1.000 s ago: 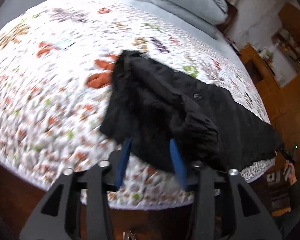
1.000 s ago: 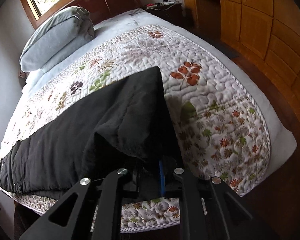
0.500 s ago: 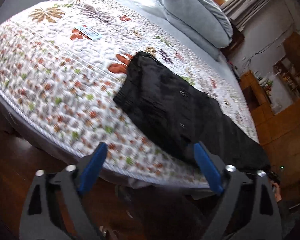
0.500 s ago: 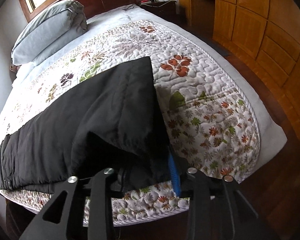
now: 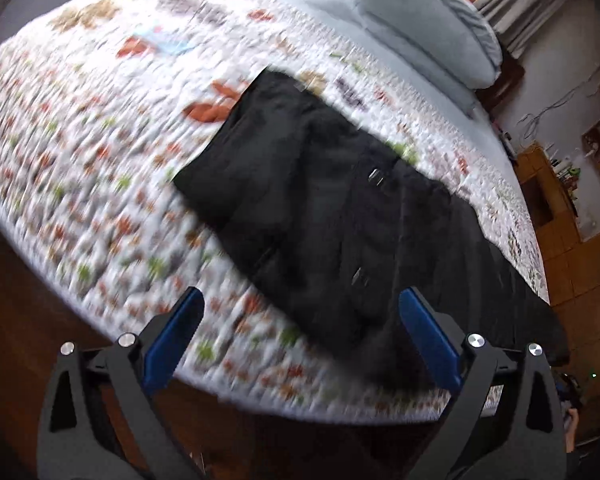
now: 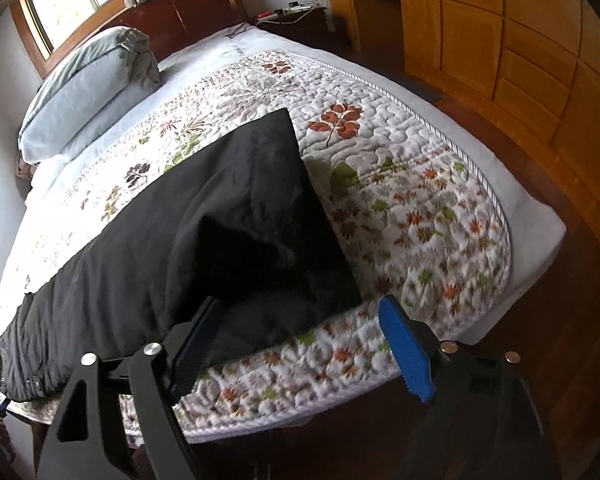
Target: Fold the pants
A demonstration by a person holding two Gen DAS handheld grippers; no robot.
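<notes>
Pants [image 6: 188,240] lie along the near edge of the bed [image 6: 536,216], black, stretched lengthwise and already folded leg over leg as far as I can judge. Nearest me, my left gripper [image 5: 300,336] hangs spread wide and empty just short of that edge, at the waist end of the pants [image 5: 320,208]. My right gripper [image 6: 300,344] is likewise parted, holding nothing, at the hem end. Beyond the pants the quilt is bare up to the pillow [image 6: 88,92]. I reckon the crosswise folds remain: bringing hem to waist, then halving again.
</notes>
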